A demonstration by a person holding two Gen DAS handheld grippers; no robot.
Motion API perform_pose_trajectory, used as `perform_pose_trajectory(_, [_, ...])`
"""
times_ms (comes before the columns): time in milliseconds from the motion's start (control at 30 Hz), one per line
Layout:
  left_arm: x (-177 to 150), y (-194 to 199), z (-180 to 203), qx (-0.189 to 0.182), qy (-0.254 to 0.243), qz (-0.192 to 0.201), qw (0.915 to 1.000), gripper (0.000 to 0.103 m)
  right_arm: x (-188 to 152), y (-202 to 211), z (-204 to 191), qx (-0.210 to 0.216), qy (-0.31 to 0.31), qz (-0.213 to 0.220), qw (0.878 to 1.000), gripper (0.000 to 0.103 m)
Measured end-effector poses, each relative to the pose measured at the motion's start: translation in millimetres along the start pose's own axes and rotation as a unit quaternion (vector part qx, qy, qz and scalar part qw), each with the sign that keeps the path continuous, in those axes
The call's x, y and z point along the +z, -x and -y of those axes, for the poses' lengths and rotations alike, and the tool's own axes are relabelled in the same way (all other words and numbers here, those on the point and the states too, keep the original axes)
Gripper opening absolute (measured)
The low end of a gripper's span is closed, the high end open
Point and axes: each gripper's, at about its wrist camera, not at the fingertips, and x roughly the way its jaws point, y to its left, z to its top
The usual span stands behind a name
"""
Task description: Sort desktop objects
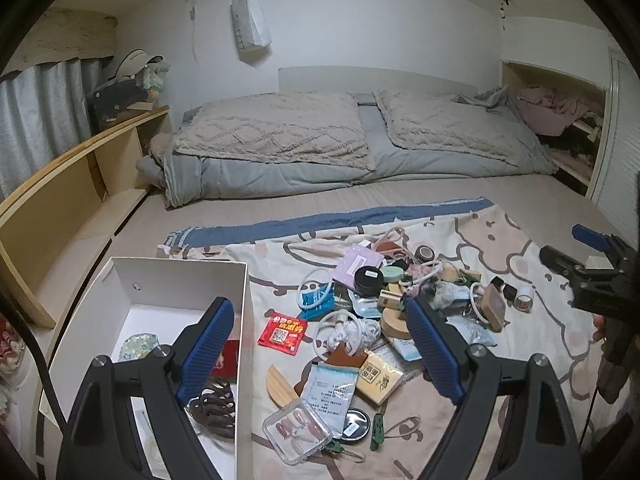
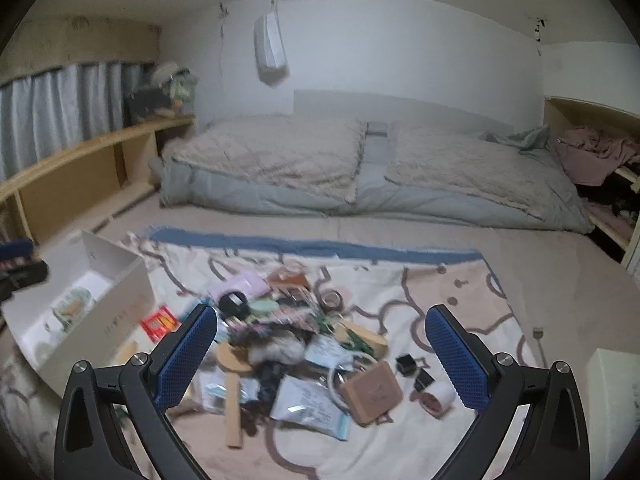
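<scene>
I judge sorting barely begun: a few items lie in the white box (image 1: 120,292), the pile (image 1: 372,312) remains on the bed; my left tool (image 1: 316,344) and right tool (image 2: 320,356) gape empty.

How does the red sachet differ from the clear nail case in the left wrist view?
The red sachet is flat, opaque and printed with yellow and white; the nail case is a raised, see-through box showing pink nails inside. The sachet lies nearer the white box and farther up the cloth; the case lies closest to the camera, partly over a white packet. Both rest on the patterned cloth, untouched by either gripper.
</scene>
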Motion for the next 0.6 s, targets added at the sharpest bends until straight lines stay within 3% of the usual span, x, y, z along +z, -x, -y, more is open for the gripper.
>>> perform_pose_trajectory(367, [-5.2, -0.5, -4.0, -0.002, -0.001, -0.007, 1.0000, 0.088, -21.5, -63.2, 36.7, -0.063, -0.039, -0.090, 0.993, 0.103])
perform_pose_trajectory(600, [-5.8, -2.0, -7.4, -0.002, 0.000, -0.009, 1.0000, 0.088, -42.7, -103.4, 56.5, -0.064, -0.093, -0.168, 0.979, 0.103])
